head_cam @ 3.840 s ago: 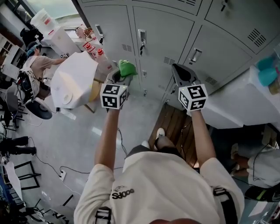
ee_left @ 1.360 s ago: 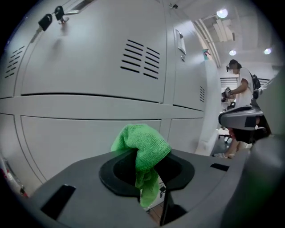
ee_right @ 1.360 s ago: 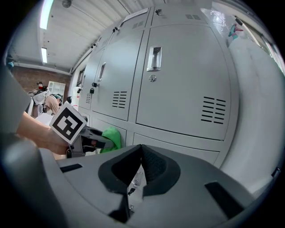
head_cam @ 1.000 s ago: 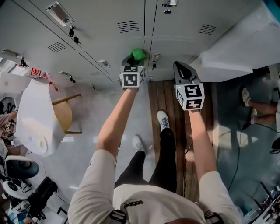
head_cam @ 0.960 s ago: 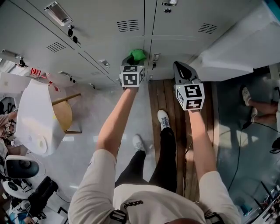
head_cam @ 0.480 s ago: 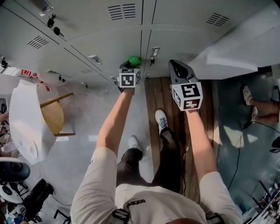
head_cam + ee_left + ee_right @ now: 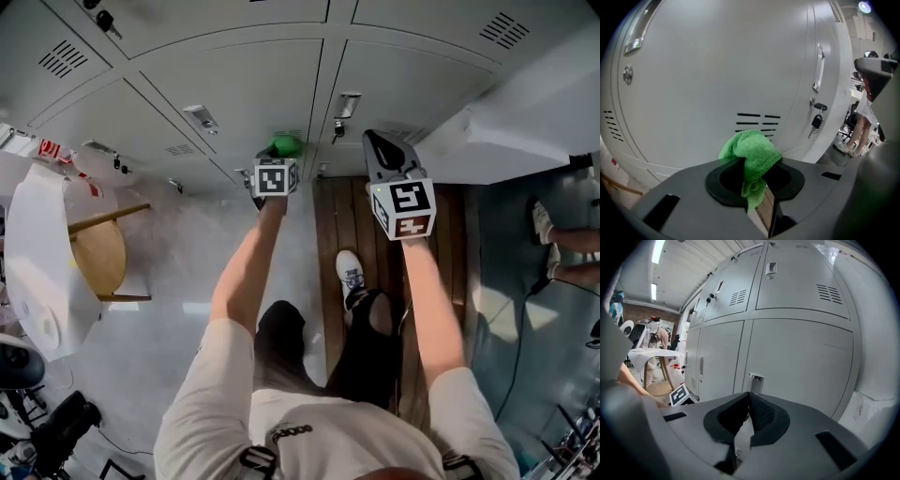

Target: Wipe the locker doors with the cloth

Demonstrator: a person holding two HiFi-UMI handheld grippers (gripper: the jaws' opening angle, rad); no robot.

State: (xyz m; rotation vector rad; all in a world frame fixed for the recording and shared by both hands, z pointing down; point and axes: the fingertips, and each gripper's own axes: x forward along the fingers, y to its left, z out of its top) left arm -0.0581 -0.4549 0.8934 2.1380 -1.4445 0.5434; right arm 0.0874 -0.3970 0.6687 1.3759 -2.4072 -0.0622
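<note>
Left tool (image 7: 754,174) pinches a green cloth (image 7: 751,151) between its closed-in jaws; the cloth bunches up above the jaw tips and a narrow tail hangs down between them. In the head view the cloth (image 7: 286,145) shows as a small green lump just ahead of the left tool (image 7: 270,157), low against a grey locker door (image 7: 246,86). The left gripper view puts it right in front of that locker door (image 7: 717,70), over a row of vent slots (image 7: 754,121); whether it touches the metal cannot be told. To the right of the slots, the neighbouring door carries a long handle (image 7: 818,68) with a key (image 7: 816,122) hanging in the lock below it.

Right tool (image 7: 749,409) has its jaws pressed together with nothing between them, and it points at the next door, near a metal latch (image 7: 755,379). In the head view the right tool (image 7: 382,152) is held beside the left one, above a strip of wooden flooring (image 7: 361,220). A round wooden stool (image 7: 94,255) stands well off to the left.
</note>
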